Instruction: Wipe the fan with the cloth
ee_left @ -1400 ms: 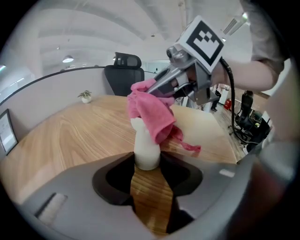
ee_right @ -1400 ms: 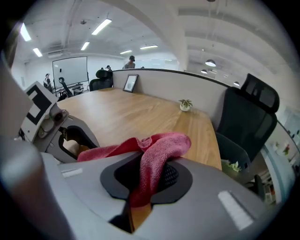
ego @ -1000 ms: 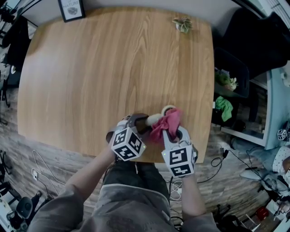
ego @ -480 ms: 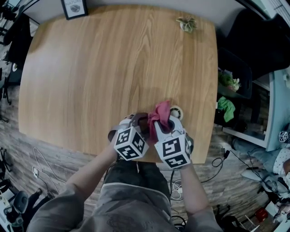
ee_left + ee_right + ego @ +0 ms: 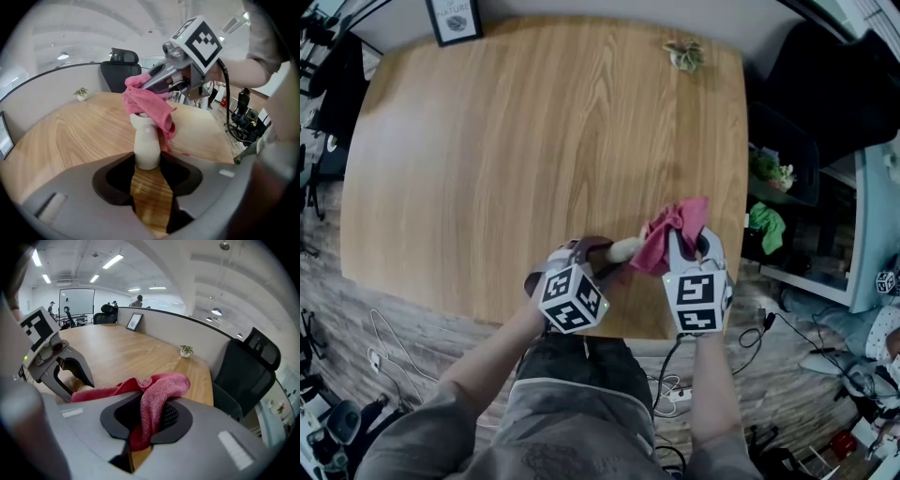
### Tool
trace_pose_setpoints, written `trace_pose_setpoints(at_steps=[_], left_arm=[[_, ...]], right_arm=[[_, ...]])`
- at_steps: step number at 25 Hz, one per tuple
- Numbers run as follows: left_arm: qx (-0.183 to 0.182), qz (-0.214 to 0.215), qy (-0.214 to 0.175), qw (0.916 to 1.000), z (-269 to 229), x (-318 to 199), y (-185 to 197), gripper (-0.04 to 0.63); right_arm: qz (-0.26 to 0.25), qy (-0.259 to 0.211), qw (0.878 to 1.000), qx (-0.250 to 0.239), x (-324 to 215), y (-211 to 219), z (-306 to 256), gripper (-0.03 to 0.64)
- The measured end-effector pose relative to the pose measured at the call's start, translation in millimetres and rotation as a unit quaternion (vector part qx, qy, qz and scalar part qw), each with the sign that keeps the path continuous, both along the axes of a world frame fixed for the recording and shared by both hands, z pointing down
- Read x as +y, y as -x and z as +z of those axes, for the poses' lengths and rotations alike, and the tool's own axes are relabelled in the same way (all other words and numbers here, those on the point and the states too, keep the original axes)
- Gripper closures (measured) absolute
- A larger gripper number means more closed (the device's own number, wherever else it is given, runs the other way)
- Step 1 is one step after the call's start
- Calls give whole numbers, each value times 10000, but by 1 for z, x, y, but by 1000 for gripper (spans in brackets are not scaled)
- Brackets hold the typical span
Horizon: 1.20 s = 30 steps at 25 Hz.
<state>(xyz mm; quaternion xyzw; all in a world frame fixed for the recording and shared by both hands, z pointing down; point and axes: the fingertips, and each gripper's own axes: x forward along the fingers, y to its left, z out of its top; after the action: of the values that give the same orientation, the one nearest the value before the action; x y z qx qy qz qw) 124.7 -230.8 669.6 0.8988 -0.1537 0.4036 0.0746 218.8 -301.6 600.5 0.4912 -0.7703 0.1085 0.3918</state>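
Tabletop (image 5: 534,141), hand-held gripper (image 5: 694,246) tight on cloth (image 5: 661,246)

The fan (image 5: 146,145) sat between the left gripper's (image 5: 147,164) jaws, reaching forward from them. The cloth (image 5: 675,234) lay over the fan's far end and ran right into the right gripper's (image 5: 689,246) jaws. Both grippers were above the table's (image 5: 534,141) near edge. The plant (image 5: 684,53) stood far ahead of the right gripper. The picture frame (image 5: 455,19) stood far ahead-left of the left gripper.
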Motion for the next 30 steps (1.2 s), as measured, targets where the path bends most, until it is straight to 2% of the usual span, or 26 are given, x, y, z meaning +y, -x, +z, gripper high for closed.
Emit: trace_pose_setpoints(at_steps=[5,8,11,16,22,26,28,30], left_arm=[[-88,-297,50,9995,2,-4,9,413],[-428,-298,-191,9985,-2,-10,17,362],[-415,-336,-330,9980,-18,-17,22,357],[-164,-641,-567,9962,-58,-30,40,367],[424,-1171,-907,9881,-134,-51,63,399],[780,-1277,-1376,9791,-197,-60,75,400],[1017,-1357,-1666,9713,-231,-63,82,443],[1244,-1422,-1938,9627,-266,-67,88,451]], right_arm=[[152,-249,9996,-3,1,-18,-25,561],[187,-420,9985,-290,5,-14,-50,561],[194,-620,9962,-588,8,-7,-80,560],[133,-1096,9902,-850,13,9,-139,561],[103,-1726,9804,-943,11,24,-216,560],[96,-2229,9685,-1104,15,31,-268,561],[109,-2443,9623,-1190,19,37,-293,561],[142,-2649,9557,-1276,23,41,-318,561]])
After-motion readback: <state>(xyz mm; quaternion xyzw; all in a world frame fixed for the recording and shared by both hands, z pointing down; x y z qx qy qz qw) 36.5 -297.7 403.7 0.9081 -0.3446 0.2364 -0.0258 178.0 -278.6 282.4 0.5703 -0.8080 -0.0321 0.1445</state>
